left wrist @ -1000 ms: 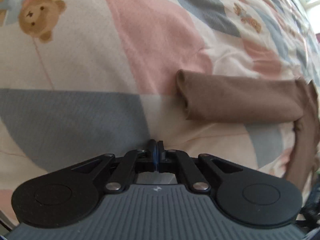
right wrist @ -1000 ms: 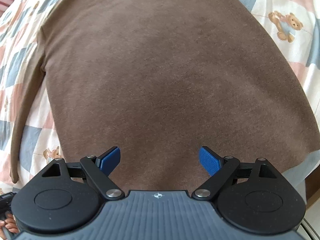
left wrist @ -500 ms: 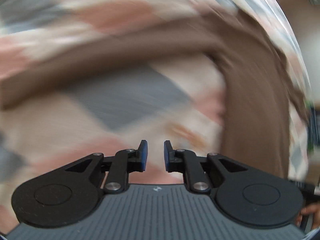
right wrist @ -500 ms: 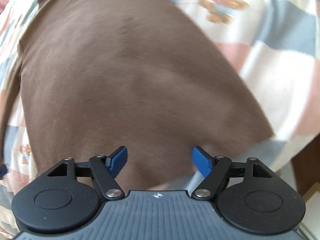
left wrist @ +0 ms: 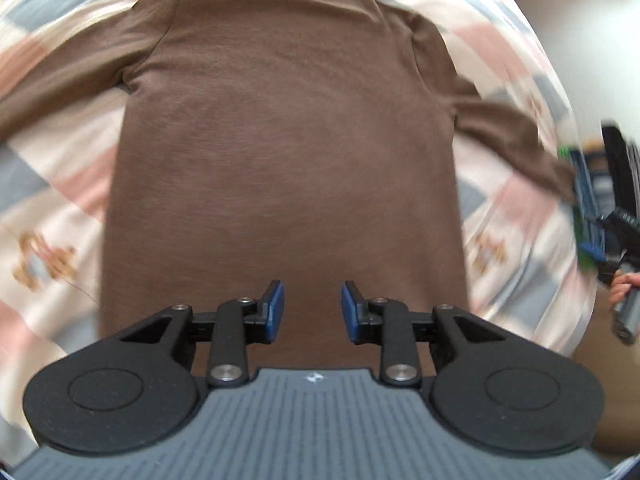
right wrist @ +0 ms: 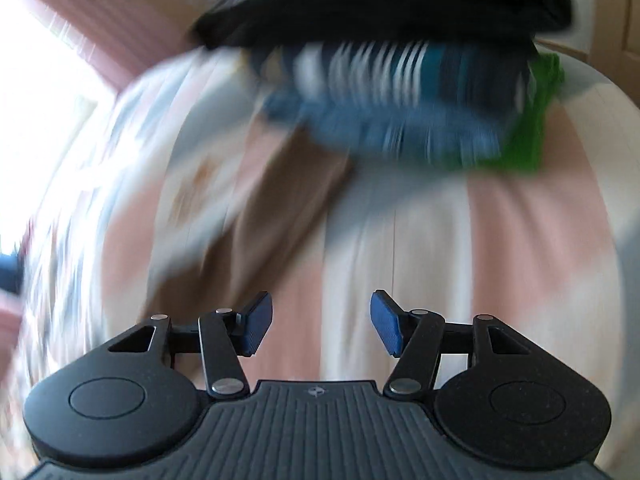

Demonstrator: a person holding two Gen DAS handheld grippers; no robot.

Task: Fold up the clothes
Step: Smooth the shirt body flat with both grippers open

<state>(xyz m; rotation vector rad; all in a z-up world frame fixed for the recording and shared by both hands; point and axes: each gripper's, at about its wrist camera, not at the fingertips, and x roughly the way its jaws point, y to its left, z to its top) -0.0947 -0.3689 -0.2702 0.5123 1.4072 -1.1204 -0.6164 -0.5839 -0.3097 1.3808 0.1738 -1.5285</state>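
Note:
A brown long-sleeved top [left wrist: 288, 152] lies spread flat on the patchwork bedspread [left wrist: 52, 184], collar far, both sleeves stretched out to the sides. My left gripper [left wrist: 312, 312] hovers open over its hem, nothing between the blue pads. In the blurred right wrist view, the top's brown sleeve [right wrist: 280, 200] runs diagonally up toward a clothes pile. My right gripper [right wrist: 322, 328] is open and empty above the pink and white bedspread [right wrist: 500, 280], just right of that sleeve. The right gripper [left wrist: 624, 264] also shows at the left wrist view's right edge, held by a hand.
A stack of folded clothes sits at the far end of the bed: black [right wrist: 380, 8], blue and white striped [right wrist: 400, 92], green [right wrist: 532, 120]. Bright window light [right wrist: 40, 100] falls from the left. The bed's edge [left wrist: 584, 320] drops off at the right.
My left gripper went from shut to open and swung from the left sleeve's cuff to the hem. My right gripper, still open, swung off the top's body toward the right sleeve and the pile.

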